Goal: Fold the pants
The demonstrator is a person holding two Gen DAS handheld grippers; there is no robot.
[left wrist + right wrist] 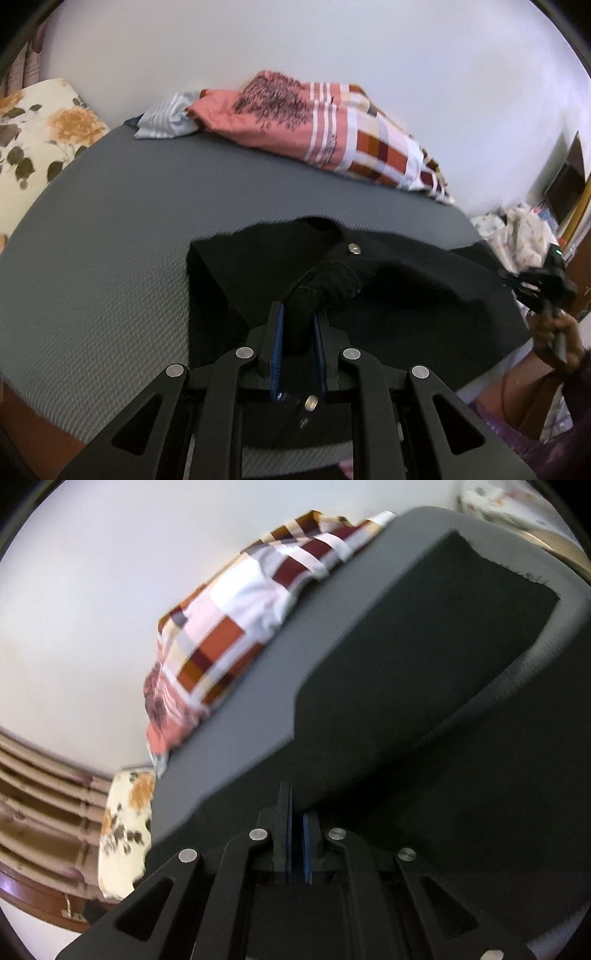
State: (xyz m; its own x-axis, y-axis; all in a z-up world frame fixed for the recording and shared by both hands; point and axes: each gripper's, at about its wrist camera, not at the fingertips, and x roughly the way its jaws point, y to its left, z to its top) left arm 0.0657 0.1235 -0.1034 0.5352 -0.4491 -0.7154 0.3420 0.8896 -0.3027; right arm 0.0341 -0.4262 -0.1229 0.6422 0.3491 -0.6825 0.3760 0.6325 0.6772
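Black pants (406,295) lie on a grey mat (110,240), their silver waist button (355,249) facing up. My left gripper (298,314) is shut on a raised fold of the black cloth just below the button. In the right wrist view the pants (424,664) stretch away across the mat (240,746) towards the far corner. My right gripper (297,805) is shut at their near edge, with dark cloth between the blue pads. The left wrist view shows the right gripper (517,284) at the pants' right edge, held by a person's hand (554,332).
A heap of pink and checked bedding (332,122) lies along the mat's far side against a white wall. A floral pillow (44,129) sits at the left. Crumpled white cloth (517,229) lies beyond the right corner. A wooden bed frame (37,812) shows past the pillow (125,830).
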